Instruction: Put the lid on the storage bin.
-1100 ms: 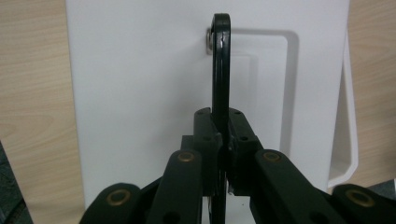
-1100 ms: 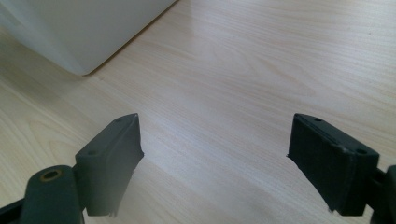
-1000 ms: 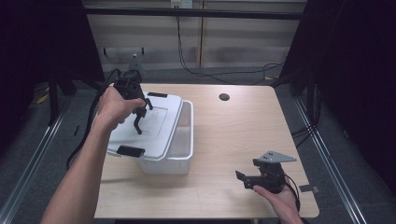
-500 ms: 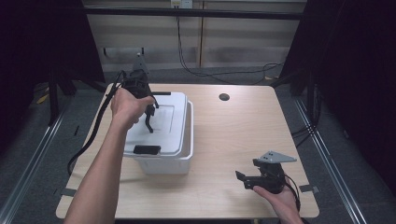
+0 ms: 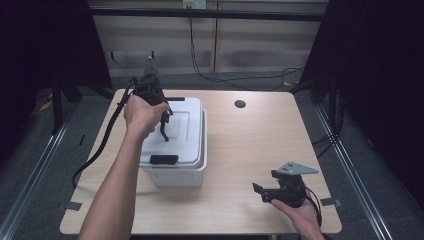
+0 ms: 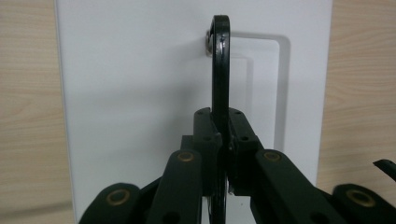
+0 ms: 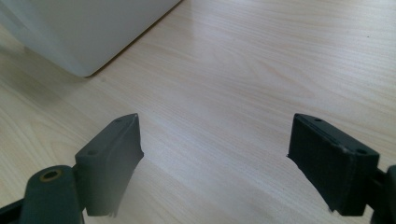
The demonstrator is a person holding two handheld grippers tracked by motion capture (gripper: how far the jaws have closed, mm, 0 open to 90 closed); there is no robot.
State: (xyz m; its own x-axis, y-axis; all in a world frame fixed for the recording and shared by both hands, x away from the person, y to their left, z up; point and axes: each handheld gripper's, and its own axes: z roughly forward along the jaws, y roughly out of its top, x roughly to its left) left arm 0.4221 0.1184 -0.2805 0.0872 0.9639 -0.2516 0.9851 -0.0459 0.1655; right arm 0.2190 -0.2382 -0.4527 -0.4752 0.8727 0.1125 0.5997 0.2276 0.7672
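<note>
A white plastic box (image 5: 176, 172) stands on the left half of the wooden table (image 5: 260, 140), and its white lid (image 5: 187, 125) lies flat on top of it. The lid carries a black hinged handle (image 5: 164, 132), raised upright. My left gripper (image 5: 164, 120) points down over the lid and is shut on that handle. In the left gripper view the handle (image 6: 220, 65) runs up between the pads (image 6: 205, 135) over the lid (image 6: 135, 88). My right gripper (image 5: 258, 189) rests low near the table's front right, open with nothing between its fingers (image 7: 116, 154), and a corner of the box (image 7: 84, 32) lies ahead of it.
Black latches sit at the lid's front edge (image 5: 164, 159) and back edge (image 5: 172, 99). A round dark hole (image 5: 240, 104) marks the table's far side. The left gripper's cable (image 5: 97, 150) trails off the table's left edge. Bare wood lies between the box and the right gripper.
The lid, held by its handle, went from tilted and offset to the box's left to lying square on the box. The left hand moved right and back with it. The right gripper stayed put.
</note>
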